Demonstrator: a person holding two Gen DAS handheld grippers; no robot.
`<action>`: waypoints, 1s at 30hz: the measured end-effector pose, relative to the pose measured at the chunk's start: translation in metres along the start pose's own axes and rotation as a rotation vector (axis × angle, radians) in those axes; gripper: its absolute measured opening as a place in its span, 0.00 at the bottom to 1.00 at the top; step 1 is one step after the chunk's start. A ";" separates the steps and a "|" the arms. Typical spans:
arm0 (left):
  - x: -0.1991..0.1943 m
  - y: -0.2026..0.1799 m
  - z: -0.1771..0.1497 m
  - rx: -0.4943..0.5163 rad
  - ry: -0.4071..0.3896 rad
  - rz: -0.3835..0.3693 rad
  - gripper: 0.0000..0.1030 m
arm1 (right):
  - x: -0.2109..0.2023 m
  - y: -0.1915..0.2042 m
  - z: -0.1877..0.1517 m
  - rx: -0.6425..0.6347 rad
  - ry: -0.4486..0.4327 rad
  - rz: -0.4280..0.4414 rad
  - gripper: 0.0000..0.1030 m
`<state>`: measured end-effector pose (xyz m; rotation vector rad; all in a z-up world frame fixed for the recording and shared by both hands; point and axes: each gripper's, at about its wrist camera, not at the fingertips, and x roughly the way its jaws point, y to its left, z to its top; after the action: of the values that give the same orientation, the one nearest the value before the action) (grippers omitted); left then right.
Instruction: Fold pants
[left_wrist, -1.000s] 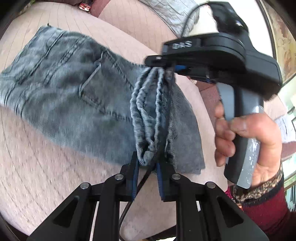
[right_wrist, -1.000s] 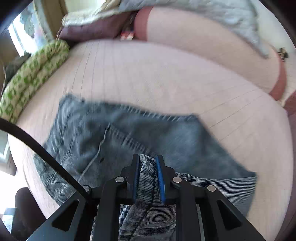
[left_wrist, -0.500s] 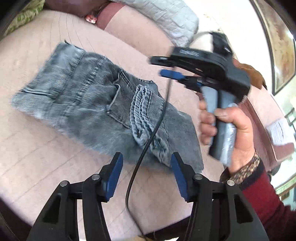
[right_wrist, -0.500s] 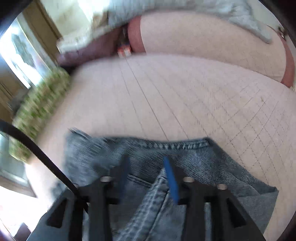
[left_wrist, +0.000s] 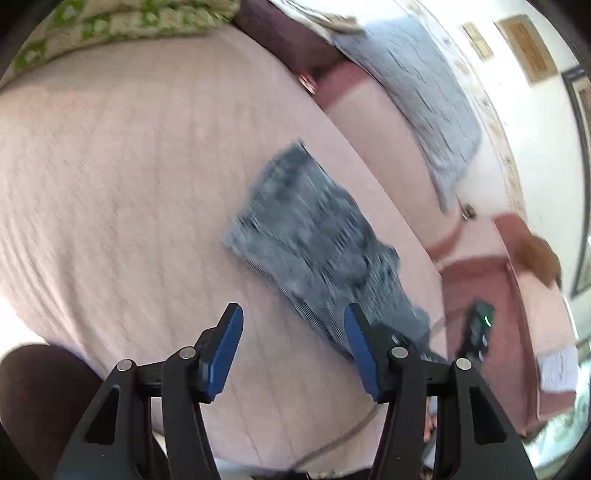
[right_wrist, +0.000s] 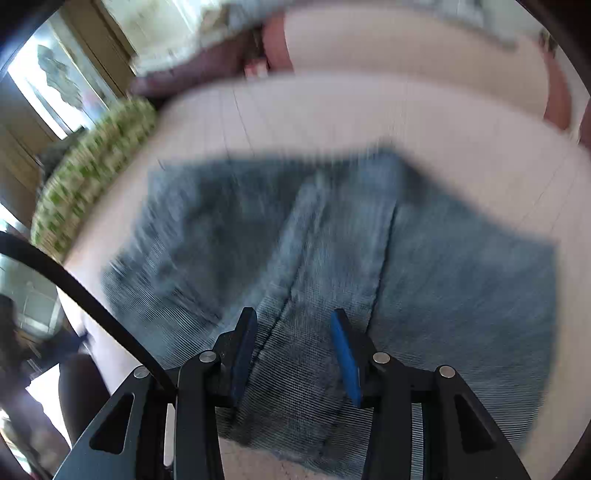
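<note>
The grey-blue denim pants (left_wrist: 314, 240) lie folded in a compact rectangle on the pink quilted sofa seat (left_wrist: 129, 184). My left gripper (left_wrist: 293, 325) is open and empty, held back from the pants' near edge. In the right wrist view the pants (right_wrist: 461, 280) fill the middle, blurred by motion. My right gripper (right_wrist: 293, 328) is open and empty, just above the folded denim near its front edge. The right gripper's body (left_wrist: 476, 332) shows at the lower right of the left wrist view.
A green-patterned cushion (right_wrist: 92, 177) lies at the sofa's left end. A grey blanket (left_wrist: 424, 92) drapes over the backrest (left_wrist: 388, 147). A black cable (right_wrist: 74, 284) crosses the right wrist view's left side. A window (right_wrist: 55, 85) is at the far left.
Both grippers were shut on the gathered waistband a second ago. They opened, let the pants drop flat on the seat, and pulled back. The left gripper swung further away.
</note>
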<state>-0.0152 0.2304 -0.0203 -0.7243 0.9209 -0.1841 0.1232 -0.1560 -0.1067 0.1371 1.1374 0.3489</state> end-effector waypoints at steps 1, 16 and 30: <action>0.008 0.000 0.003 -0.005 -0.006 0.011 0.54 | -0.004 0.001 0.001 -0.002 -0.008 -0.001 0.45; 0.090 0.003 0.015 -0.003 -0.021 -0.032 0.61 | 0.021 0.132 0.142 -0.307 0.016 0.072 0.77; 0.097 -0.006 0.020 0.019 0.027 -0.099 0.17 | 0.109 0.201 0.157 -0.475 0.162 -0.189 0.11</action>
<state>0.0603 0.1929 -0.0733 -0.7523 0.9088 -0.2908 0.2650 0.0809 -0.0785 -0.4205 1.1865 0.4577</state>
